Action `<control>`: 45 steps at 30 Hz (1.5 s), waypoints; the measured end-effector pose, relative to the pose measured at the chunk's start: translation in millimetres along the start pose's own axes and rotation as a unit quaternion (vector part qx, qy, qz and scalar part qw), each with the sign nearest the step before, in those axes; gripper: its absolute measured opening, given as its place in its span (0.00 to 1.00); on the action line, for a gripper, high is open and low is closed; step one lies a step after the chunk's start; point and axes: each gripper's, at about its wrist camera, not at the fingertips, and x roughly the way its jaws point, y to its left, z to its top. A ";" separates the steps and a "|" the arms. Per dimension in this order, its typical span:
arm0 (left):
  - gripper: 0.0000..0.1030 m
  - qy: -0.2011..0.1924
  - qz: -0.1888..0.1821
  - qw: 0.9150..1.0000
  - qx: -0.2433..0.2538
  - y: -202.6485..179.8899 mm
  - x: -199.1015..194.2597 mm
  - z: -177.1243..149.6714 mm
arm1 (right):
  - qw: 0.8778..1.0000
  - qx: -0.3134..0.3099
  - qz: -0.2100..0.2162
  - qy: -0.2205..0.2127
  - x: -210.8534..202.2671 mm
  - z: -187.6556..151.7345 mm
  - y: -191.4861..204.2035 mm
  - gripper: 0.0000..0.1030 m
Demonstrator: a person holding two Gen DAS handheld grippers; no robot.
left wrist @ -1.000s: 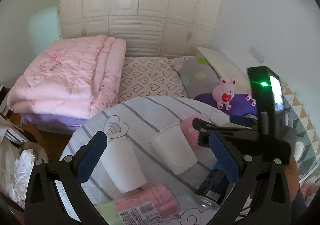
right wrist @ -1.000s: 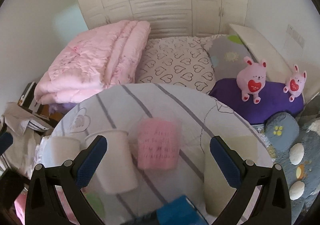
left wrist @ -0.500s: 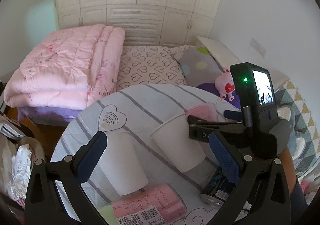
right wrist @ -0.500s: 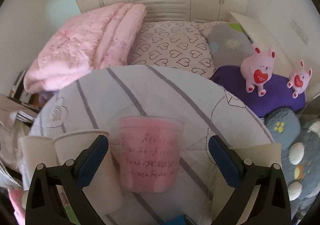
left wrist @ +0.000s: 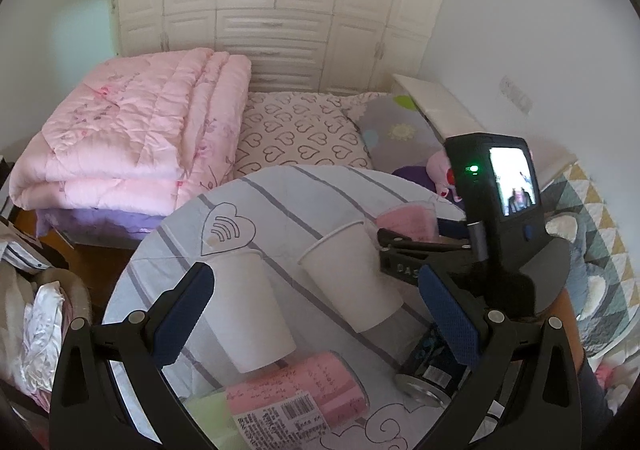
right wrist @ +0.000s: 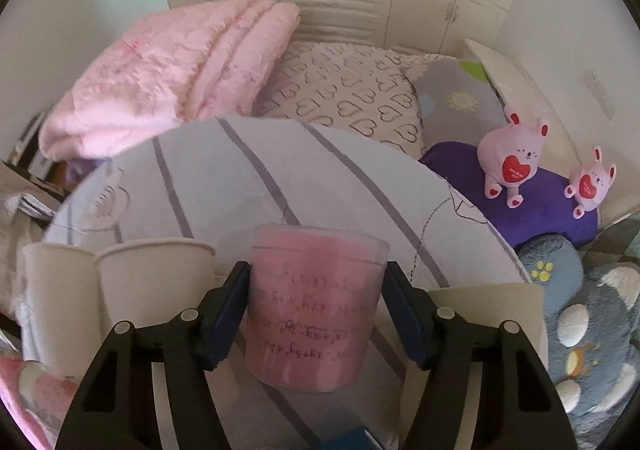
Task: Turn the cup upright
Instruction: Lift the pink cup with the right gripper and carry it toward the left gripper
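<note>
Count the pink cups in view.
2. The first pink cup is clamped in the right gripper; the second pink cup lies sideways at the table's near edge. Others may be hidden.

Right gripper [right wrist: 316, 314] pads against pink cup [right wrist: 316, 310], two white cups [right wrist: 156, 282] left, striped table [right wrist: 240, 169]

Round striped table [left wrist: 280, 201]; white cups [left wrist: 352, 282], pink cups [right wrist: 316, 310], can [left wrist: 432, 370] atop.

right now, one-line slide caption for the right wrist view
Right gripper closed around the pink translucent plastic cup on the striped round table, two white paper cups beside it.
</note>
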 end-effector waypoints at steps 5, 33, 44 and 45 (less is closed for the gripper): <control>1.00 -0.008 -0.003 1.000 -0.006 -0.1 -16.9 -2.1 | 1.000 0.011 0.011 -0.023 -25.4 -2.1 -6.3 0.65; 1.00 0.045 0.006 0.999 -0.012 -5.1 -116.6 -155.3 | 0.990 0.037 0.139 0.017 -118.4 -202.7 48.5 0.65; 1.00 0.060 -0.005 0.998 -0.011 -17.8 -112.8 -164.0 | 0.983 0.069 0.170 0.029 -97.3 -219.3 40.2 0.81; 1.00 0.060 -0.007 0.998 -0.011 -18.9 -113.2 -164.0 | 0.981 0.071 0.180 0.022 -101.8 -220.1 36.5 0.81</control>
